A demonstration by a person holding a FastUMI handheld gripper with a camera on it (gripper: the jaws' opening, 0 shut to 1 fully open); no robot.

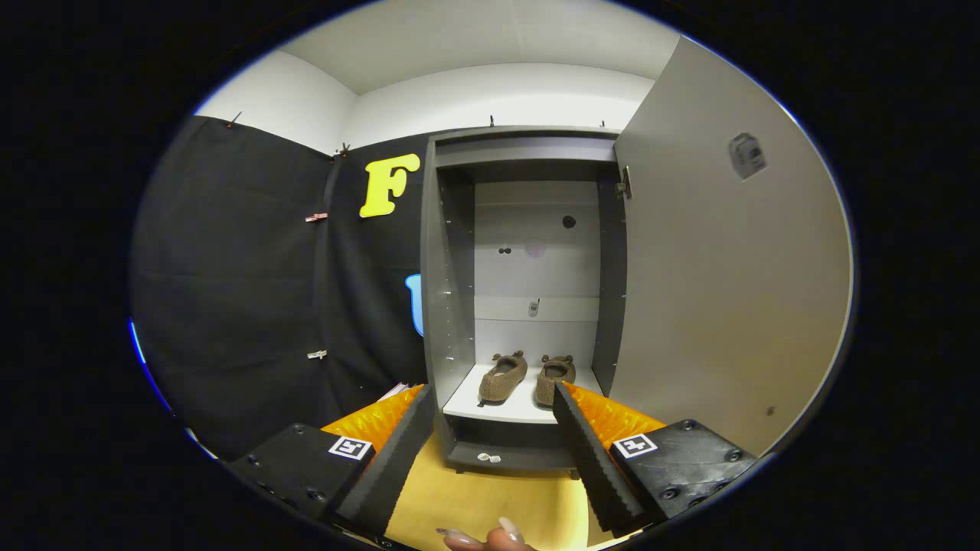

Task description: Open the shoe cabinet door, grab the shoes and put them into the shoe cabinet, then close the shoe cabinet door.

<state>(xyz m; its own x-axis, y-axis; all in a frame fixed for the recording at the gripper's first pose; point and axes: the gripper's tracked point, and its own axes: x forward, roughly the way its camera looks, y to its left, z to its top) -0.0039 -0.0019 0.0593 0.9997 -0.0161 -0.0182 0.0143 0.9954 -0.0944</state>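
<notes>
Holding nothing, the gripper point(490, 398) is hovering with ridged fingers point(593, 451) spread wide above the wooden floor point(475, 497). Beyond them, two fuzzy brown shoes point(527, 377) are sitting side by side on the cabinet point(448, 268) shelf, the flat grey door point(727, 291) standing open.

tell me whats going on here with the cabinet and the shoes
A person is working a handheld gripper at a grey shoe cabinet. The cabinet door stands wide open, swung out to the right. Both brown shoes already sit side by side on the shelf inside. The gripper's fingers are spread apart and hold nothing, with the shoes beyond them. Some fingertips of the person's hand show below. Closing the door looks like what is left.
</notes>
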